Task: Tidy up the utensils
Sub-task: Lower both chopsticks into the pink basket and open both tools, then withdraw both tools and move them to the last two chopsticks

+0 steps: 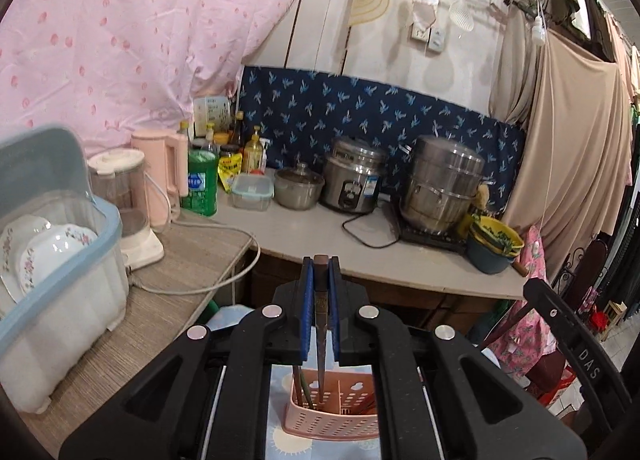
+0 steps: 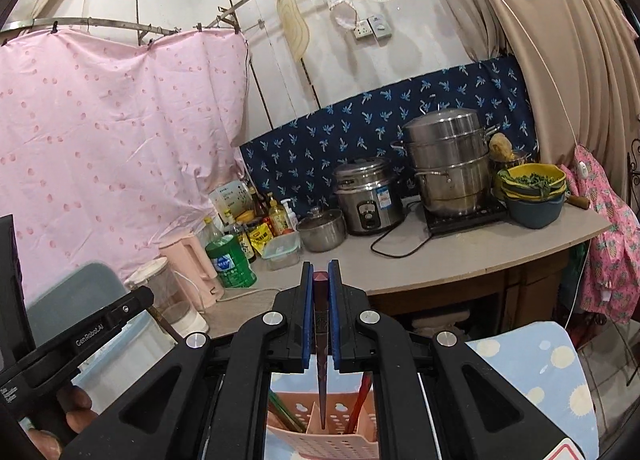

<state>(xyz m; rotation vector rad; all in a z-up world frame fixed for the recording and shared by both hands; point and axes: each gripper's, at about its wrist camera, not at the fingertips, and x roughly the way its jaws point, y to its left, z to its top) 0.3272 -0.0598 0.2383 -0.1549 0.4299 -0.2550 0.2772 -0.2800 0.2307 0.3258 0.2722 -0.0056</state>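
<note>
My left gripper (image 1: 321,260) is shut on a dark brown chopstick (image 1: 321,324) that runs back between the blue pads, its thin tip down over a pink slotted utensil holder (image 1: 332,416). Other sticks (image 1: 298,390) stand in the holder's left compartment. My right gripper (image 2: 321,266) is likewise shut on a dark chopstick (image 2: 321,340), tip pointing into the pink holder (image 2: 332,434), which holds red sticks (image 2: 359,400) and green ones (image 2: 285,416). Whether either tip is inside a compartment I cannot tell. Each gripper's body shows at the other view's edge.
The holder stands on a light blue patterned cloth (image 2: 532,372). At left are a covered dish box with plates (image 1: 60,260) and a blender (image 1: 128,199). The counter behind carries a green bottle (image 1: 200,183), a rice cooker (image 1: 352,183), a steamer pot (image 1: 440,183) and stacked bowls (image 1: 494,248).
</note>
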